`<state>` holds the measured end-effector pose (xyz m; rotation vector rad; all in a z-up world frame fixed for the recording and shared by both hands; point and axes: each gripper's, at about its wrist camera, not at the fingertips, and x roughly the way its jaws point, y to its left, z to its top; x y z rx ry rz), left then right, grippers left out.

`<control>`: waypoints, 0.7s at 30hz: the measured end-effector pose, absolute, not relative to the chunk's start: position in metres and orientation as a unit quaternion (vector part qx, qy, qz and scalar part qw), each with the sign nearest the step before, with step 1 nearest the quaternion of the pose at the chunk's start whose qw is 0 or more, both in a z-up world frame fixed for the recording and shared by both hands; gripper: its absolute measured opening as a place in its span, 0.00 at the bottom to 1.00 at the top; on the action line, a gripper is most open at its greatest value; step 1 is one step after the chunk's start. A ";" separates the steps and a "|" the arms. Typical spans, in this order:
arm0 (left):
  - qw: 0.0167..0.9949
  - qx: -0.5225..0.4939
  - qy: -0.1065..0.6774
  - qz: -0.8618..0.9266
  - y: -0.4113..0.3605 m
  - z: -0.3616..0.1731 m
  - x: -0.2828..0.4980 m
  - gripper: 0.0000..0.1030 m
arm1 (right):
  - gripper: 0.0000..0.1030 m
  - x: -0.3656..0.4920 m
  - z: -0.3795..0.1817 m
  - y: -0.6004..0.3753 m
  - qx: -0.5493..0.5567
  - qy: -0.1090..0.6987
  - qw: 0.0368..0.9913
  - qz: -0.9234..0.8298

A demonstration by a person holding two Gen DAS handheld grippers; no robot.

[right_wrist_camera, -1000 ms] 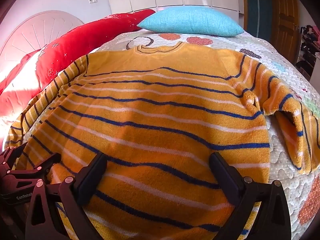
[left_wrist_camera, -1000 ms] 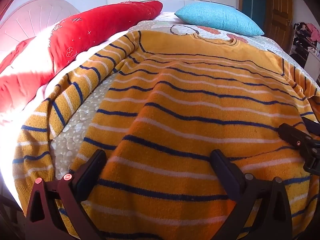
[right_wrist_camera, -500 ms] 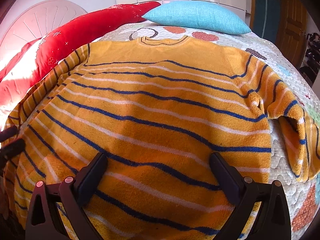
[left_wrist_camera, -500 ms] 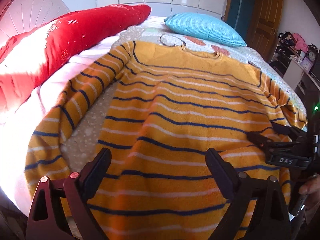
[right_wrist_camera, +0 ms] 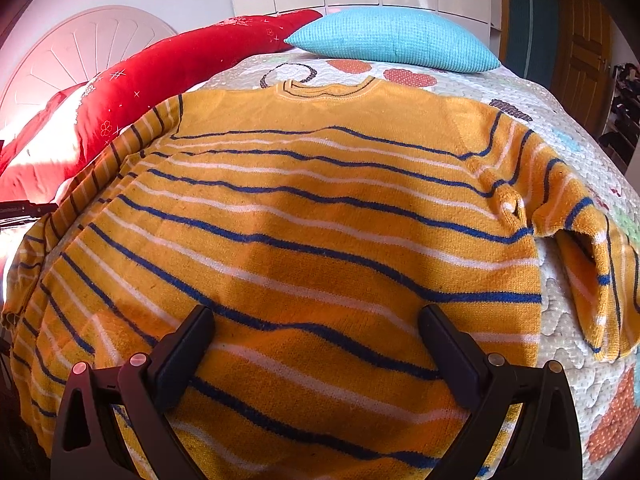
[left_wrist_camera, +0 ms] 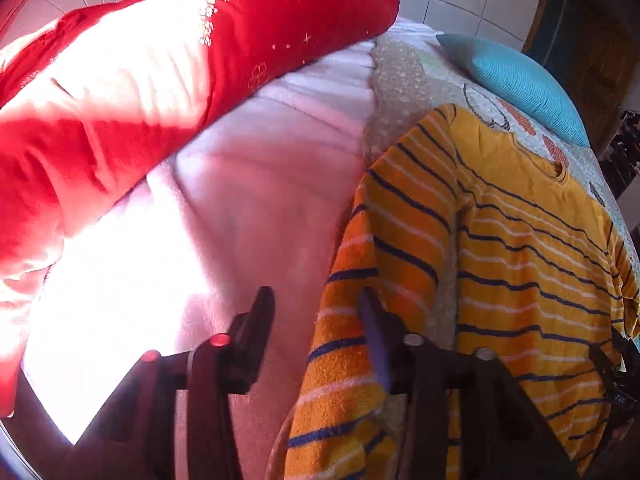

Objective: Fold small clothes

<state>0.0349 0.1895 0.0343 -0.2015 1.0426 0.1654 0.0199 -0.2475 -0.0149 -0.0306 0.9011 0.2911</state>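
Note:
A yellow sweater (right_wrist_camera: 320, 216) with blue and white stripes lies flat on the bed, collar at the far end, and also shows in the left wrist view (left_wrist_camera: 520, 248). My left gripper (left_wrist_camera: 316, 316) is partly open over the sweater's left sleeve (left_wrist_camera: 360, 320); its right finger (left_wrist_camera: 376, 336) rests on the sleeve and its left finger is over the pink sheet. My right gripper (right_wrist_camera: 316, 344) is open and empty above the sweater's hem. The right sleeve (right_wrist_camera: 588, 264) lies folded at the right.
A red pillow (left_wrist_camera: 160, 80) lies along the bed's left side, a pink sheet (left_wrist_camera: 240, 200) beside it. A turquoise cushion (right_wrist_camera: 392, 40) sits at the bed's head. The patterned quilt (right_wrist_camera: 568, 320) covers the bed. White cupboards and a wooden door stand behind.
My left gripper has swung left from over the sweater's body to the left sleeve, and its jaws have narrowed. My right gripper has stayed over the hem.

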 end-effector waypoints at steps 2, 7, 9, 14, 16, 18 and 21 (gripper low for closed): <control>0.853 -0.112 0.504 0.070 0.193 0.026 0.039 0.03 | 1.00 0.020 -0.015 -0.248 -0.015 0.434 0.890 0.140; 0.863 -0.081 0.470 0.167 0.223 0.044 0.051 0.00 | 1.00 0.021 -0.015 -0.247 -0.018 0.434 0.890 0.139; 0.862 -0.067 0.456 0.211 0.241 0.054 0.056 0.00 | 1.00 0.021 -0.015 -0.246 -0.019 0.433 0.890 0.138; 0.879 -0.101 0.450 0.119 0.242 0.069 0.047 0.28 | 1.00 0.021 -0.015 -0.247 -0.019 0.433 0.890 0.138; 0.886 -0.092 0.444 0.099 0.226 0.065 0.041 0.68 | 1.00 0.021 -0.015 -0.247 -0.019 0.433 0.891 0.139; 0.891 -0.096 0.439 0.067 0.211 0.058 0.037 0.74 | 1.00 0.021 -0.015 -0.247 -0.019 0.433 0.891 0.139; 0.876 -0.116 0.468 0.018 0.192 0.038 0.042 0.72 | 1.00 0.022 -0.014 -0.247 -0.022 0.432 0.891 0.137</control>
